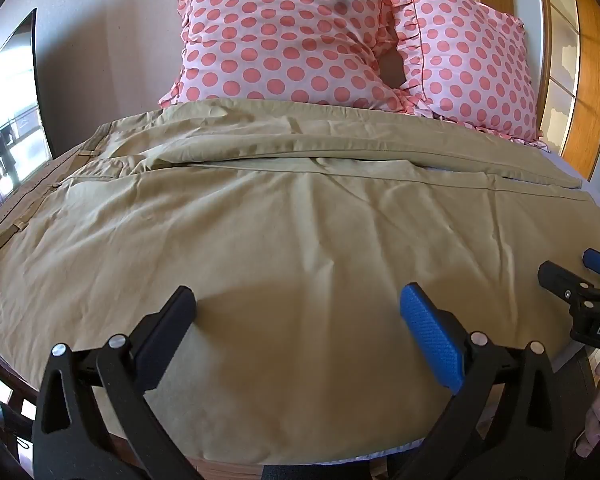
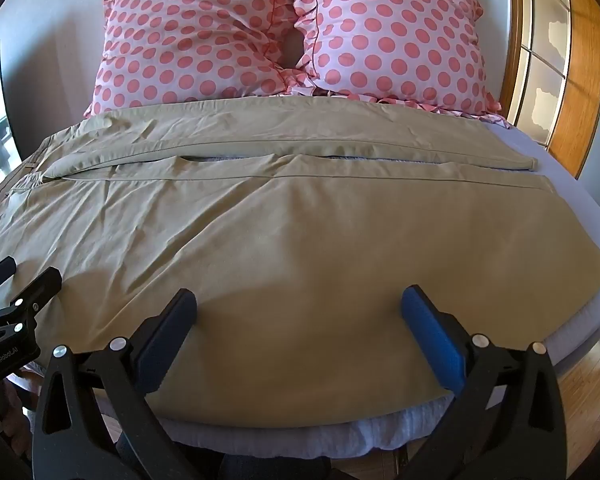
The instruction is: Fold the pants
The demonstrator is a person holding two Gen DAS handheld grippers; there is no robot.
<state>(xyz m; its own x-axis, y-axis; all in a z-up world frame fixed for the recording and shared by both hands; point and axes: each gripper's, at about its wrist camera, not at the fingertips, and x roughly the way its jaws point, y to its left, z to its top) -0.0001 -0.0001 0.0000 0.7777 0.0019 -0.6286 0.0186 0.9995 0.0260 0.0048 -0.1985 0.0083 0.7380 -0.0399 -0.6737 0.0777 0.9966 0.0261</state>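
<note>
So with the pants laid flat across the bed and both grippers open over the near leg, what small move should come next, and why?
Probably lower both grippers to the near edge of the khaki pants and pinch it. The left gripper and right gripper hover open, holding nothing, over the near leg, while the far leg lies parallel beyond it, so lifting the near leg onto the far one looks like the first fold.

Each gripper, left and right, has a matte black forked frame with round silver rivets, one black finger and one finger with a blue textured pad, white lettering on the body, and bare skin shows beside the right one.
</note>
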